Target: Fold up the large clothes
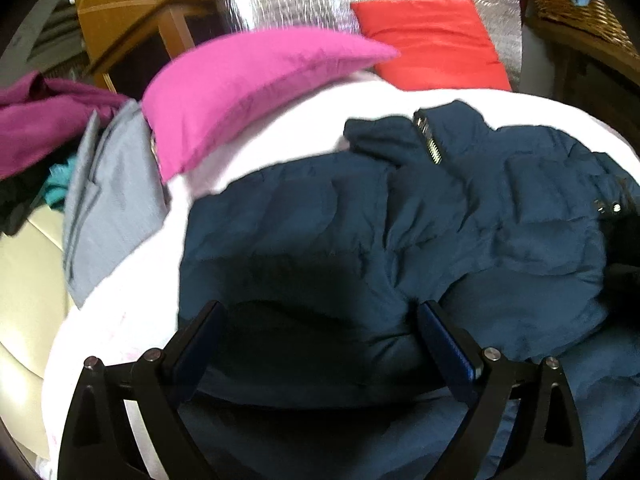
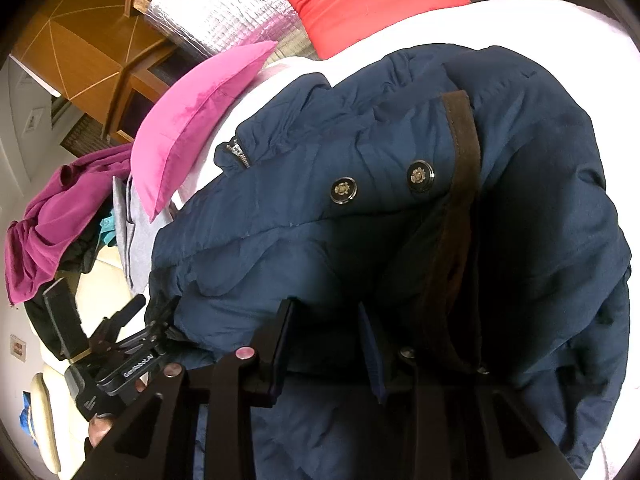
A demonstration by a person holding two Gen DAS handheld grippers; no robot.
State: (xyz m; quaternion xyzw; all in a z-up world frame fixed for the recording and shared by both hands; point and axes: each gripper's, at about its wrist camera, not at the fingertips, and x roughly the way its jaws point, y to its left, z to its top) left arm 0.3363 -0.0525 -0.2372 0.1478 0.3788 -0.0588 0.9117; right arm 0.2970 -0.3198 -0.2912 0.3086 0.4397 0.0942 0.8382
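Note:
A dark blue padded jacket lies on a white bedsheet. It also fills the right wrist view, showing two metal buttons, a zip and a brown trim strip. My left gripper is open, its jaws wide apart over the jacket's near edge, with cloth between them. My right gripper has narrower jaws with a fold of jacket cloth between them; whether it clamps is unclear. The left gripper shows at the lower left of the right wrist view, at the jacket's left edge.
A pink pillow and a red pillow lie at the bed's far side. Grey cloth and a purple garment are piled at the left. A wooden table stands behind, a wicker chair at the right.

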